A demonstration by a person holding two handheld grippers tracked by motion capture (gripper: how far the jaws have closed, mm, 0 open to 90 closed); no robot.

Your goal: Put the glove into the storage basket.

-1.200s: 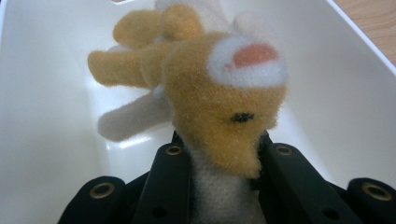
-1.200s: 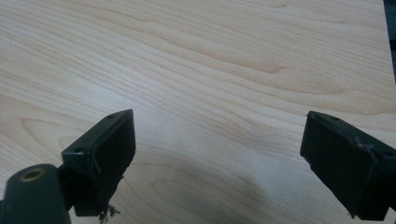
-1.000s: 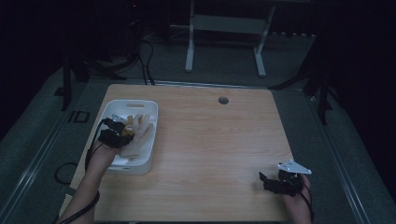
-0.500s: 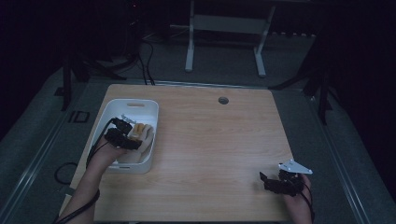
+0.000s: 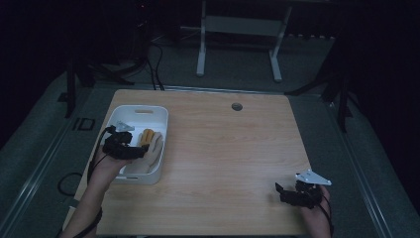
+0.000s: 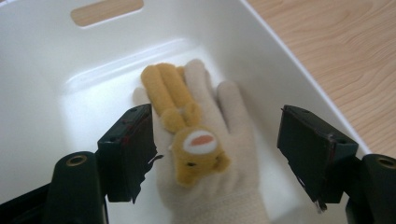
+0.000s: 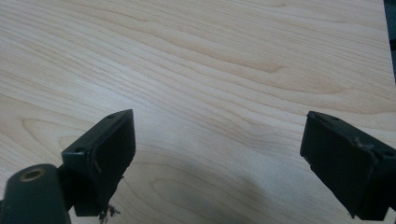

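Two soft things lie in the white bin (image 5: pixel 157 130) at the left side of the desk (image 5: pixel 223 148): a cream knitted glove (image 6: pixel 219 154) spread flat on the bin floor, and a small yellow-brown plush toy (image 6: pixel 184 126) resting on top of it. In the left gripper view the toy lies lengthwise along the glove, its head with a white muzzle towards the camera and its long limbs stretched towards the far wall of the bin, where a slot handle (image 6: pixel 106 11) is cut through. The glove's fingers point the same way, and its ribbed cuff runs off the bottom edge of that view.

The left gripper (image 6: pixel 215 135) hangs over the near part of the bin, pointing down into it. Its jaws have just been opening and now stand wide apart, one on either side of the glove and toy, with clear space between each pad and the toy, so nothing is clamped. In the high view this gripper (image 5: pixel 130 147) sits over the near half of the bin, with the forearm coming in from the bottom left.

The right gripper (image 5: pixel 287 191) rests low at the near right corner of the desk, well apart from the bin. In the right gripper view its jaws (image 7: pixel 217 154) are spread wide over bare wood grain.
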